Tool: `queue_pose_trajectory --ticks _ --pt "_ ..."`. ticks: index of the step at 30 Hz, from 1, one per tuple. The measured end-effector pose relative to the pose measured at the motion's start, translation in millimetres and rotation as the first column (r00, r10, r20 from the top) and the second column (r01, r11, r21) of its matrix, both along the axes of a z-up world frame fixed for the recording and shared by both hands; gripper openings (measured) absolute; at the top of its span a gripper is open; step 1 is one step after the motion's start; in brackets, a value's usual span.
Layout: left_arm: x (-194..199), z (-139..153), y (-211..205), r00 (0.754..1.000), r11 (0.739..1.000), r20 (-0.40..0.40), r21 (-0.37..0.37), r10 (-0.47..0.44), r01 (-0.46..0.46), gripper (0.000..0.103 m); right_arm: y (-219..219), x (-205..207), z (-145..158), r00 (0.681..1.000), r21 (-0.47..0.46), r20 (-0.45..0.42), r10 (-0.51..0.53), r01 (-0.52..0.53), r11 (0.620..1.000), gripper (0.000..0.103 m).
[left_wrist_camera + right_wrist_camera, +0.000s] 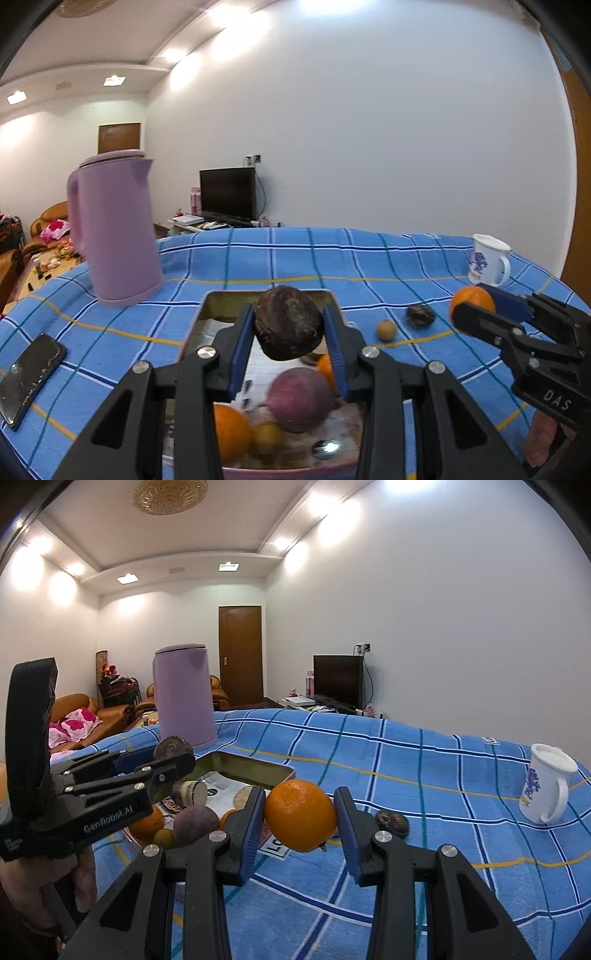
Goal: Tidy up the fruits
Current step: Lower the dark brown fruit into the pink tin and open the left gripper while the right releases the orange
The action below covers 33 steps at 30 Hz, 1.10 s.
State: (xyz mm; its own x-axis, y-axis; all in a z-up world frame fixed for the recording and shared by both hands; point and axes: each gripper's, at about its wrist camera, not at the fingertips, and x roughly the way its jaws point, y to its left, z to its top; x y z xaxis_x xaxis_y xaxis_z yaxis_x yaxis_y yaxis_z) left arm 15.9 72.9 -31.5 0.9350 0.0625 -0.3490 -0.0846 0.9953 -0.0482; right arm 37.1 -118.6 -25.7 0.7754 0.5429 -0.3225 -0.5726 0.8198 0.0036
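dark wrinkled fruit (pixel 288 322): held above tin (pixel 207 306) | orange (pixel 300 815): held above cloth

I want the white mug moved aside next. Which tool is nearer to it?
Right. The right tool, gripping an orange, sits beside the white mug. The left tool holds a dark fruit over the tin, farther away.

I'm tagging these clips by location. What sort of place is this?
Most likely a home living room: leather sofa with pink cushions, a TV on a low stand, and a cloth-covered table holding a purple kettle.
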Motion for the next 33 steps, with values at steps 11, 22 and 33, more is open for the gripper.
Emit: queue_pose_trajectory --ticks 11,22,33 --pt "-1.8 -1.2 34.5 0.997 0.997 -0.015 -0.021 0.074 -0.074 0.039 32.4 -3.0 -0.6 0.997 -0.022 -0.001 0.072 -0.072 0.997 0.040" --pt "4.7 -6.2 47.5 0.993 0.996 -0.077 -0.021 0.089 -0.091 0.039 67.3 -1.5 -5.7 0.986 -0.086 -0.030 0.162 -0.164 0.983 0.040" --pt "14.0 -13.5 58.6 0.985 0.994 -0.142 -0.037 0.095 -0.101 0.039 89.8 2.3 -12.5 0.970 -0.155 -0.106 0.217 -0.232 0.960 0.040"
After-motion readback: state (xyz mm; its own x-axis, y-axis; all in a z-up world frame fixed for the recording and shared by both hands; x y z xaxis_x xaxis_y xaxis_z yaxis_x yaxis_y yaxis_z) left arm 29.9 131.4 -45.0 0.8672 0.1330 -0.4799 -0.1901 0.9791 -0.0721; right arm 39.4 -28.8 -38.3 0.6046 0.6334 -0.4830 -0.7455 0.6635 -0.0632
